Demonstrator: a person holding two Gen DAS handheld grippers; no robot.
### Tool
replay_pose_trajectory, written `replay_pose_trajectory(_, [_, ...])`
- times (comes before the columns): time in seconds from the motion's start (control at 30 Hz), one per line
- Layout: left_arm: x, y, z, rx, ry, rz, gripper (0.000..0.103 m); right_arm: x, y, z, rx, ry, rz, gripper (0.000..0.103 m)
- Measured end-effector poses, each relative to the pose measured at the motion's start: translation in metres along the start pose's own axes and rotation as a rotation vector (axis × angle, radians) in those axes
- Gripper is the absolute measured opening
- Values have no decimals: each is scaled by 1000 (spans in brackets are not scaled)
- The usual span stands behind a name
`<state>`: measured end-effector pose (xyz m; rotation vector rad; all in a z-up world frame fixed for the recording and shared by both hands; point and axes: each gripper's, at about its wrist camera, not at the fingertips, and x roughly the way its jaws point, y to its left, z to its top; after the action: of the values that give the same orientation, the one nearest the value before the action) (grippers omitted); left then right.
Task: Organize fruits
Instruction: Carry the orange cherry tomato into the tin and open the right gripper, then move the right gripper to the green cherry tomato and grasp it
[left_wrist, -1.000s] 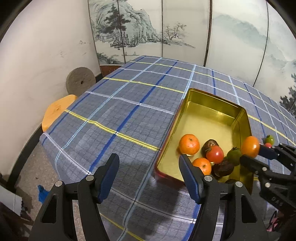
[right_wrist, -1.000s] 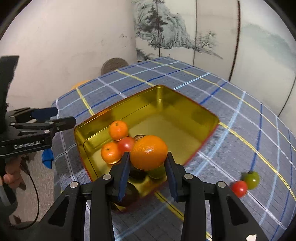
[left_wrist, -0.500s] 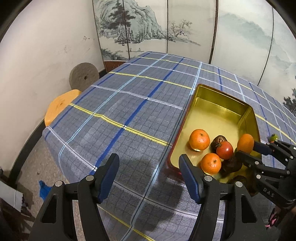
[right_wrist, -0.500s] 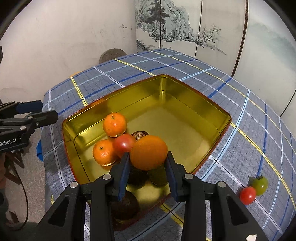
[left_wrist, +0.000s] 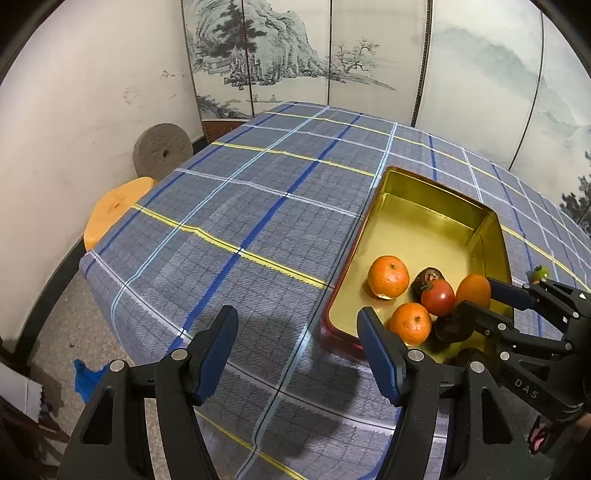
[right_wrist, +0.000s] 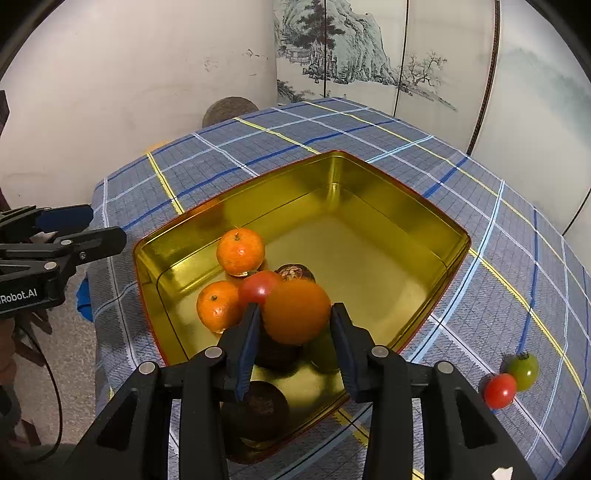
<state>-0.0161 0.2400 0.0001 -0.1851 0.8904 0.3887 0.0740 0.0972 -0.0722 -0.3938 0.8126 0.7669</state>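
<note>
A gold tin (right_wrist: 424, 218) (left_wrist: 436, 188) sits on the plaid table. It holds two tangerines (right_wrist: 240, 251) (right_wrist: 216, 305), a red tomato (right_wrist: 258, 286), dark fruits (right_wrist: 295, 271) and a green fruit, partly hidden. My right gripper (right_wrist: 295, 332) (left_wrist: 480, 295) is shut on an orange (right_wrist: 297, 310) (left_wrist: 474, 290) and holds it low over the tin's near end, above the other fruit. My left gripper (left_wrist: 295, 336) is open and empty over the cloth, just left of the tin; it also shows in the right wrist view (right_wrist: 85, 229).
A red tomato (right_wrist: 499, 390) and a green tomato (right_wrist: 523, 370) lie on the cloth right of the tin. An orange stool (left_wrist: 114, 206) and a round millstone (left_wrist: 162, 149) stand by the wall beyond the table's left edge. A painted screen (left_wrist: 369, 55) stands behind.
My right gripper has carried the orange forward and down over the tin's near end, towards the fruit pile. My left gripper has stayed open and shifted slightly away from the tin.
</note>
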Motion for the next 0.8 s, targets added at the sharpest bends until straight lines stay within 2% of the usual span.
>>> replay_pose_trajectory(0.57, [-8, -20, 0, 40, -13, -34, 68, -32, -9, 3, 27, -70, -3, 37])
replay_pose_trajectory(0.8, [-11, -39, -2, 77, -14, -56, 68, -61, -56, -11, 105, -110, -92, 38])
